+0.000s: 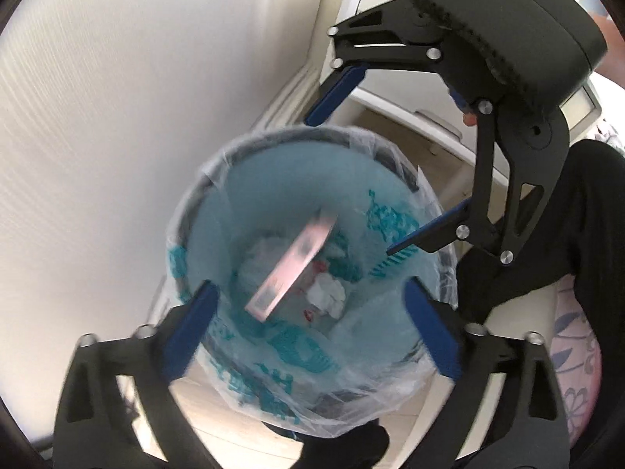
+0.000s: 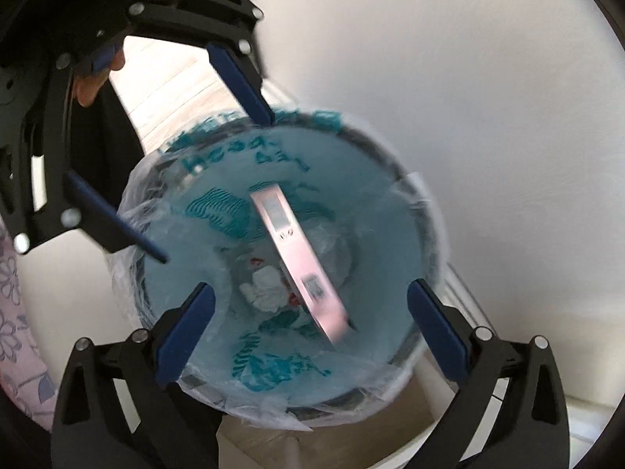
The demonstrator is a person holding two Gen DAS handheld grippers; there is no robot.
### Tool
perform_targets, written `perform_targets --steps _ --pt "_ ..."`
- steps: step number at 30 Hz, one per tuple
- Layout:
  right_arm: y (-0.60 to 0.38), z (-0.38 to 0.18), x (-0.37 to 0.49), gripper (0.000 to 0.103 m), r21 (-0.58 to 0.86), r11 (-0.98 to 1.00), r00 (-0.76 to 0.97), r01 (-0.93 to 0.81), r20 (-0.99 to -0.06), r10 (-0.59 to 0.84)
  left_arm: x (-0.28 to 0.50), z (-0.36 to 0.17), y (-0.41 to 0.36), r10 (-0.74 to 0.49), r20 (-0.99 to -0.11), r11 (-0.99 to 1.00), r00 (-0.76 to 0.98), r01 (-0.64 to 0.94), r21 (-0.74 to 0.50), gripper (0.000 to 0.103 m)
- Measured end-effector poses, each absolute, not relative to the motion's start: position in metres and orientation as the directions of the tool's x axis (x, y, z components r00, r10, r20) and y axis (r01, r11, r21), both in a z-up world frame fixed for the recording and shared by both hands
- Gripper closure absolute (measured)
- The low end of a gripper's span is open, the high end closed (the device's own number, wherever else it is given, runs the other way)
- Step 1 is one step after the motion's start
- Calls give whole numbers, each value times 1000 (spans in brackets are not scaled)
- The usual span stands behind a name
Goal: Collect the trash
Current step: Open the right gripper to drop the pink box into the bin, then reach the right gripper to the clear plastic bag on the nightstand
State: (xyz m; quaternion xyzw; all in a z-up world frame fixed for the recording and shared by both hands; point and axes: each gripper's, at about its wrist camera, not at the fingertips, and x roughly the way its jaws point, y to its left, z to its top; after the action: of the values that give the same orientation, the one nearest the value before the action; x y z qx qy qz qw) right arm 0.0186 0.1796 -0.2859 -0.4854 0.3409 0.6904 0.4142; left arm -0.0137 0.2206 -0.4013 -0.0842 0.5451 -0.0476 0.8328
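A round trash bin lined with a clear bag printed in teal [image 1: 273, 172] [image 2: 371, 195] stands directly below both grippers. A flat pink box [image 1: 293, 265] [image 2: 300, 258], blurred and tilted, is inside the bin's mouth and touches neither gripper. Crumpled white paper [image 1: 328, 293] [image 2: 265, 285] lies at the bottom. My left gripper [image 1: 308, 285] [image 2: 216, 190] hovers over the rim, open, with nothing between its blue pads. My right gripper [image 2: 310, 285] [image 1: 351, 185] faces it from the opposite side, also open and empty.
A white wall [image 1: 117, 117] runs close beside the bin. White furniture with a ledge [image 1: 410, 109] stands behind it. A person's dark trouser leg [image 1: 566, 215] and a floral fabric [image 1: 574, 351] are close on the other side. Light wooden floor [image 2: 168, 78] shows past the bin.
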Motion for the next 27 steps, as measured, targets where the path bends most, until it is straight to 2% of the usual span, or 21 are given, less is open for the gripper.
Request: perform_targets --steps 7,16,27 --pt "130 -219 47 7 89 -201 -169 -976 -888 428 -13 -358 218 -151 -861 981 486 -32 -191 6" --pt "17 -121 101 7 158 182 -6 -971 -770 638 11 -287 195 -128 -814 989 566 8 -150 6" --pt "-83 -49 158 7 103 476 274 -873 -705 654 80 -199 136 -180 -747 982 640 155 -104 6"
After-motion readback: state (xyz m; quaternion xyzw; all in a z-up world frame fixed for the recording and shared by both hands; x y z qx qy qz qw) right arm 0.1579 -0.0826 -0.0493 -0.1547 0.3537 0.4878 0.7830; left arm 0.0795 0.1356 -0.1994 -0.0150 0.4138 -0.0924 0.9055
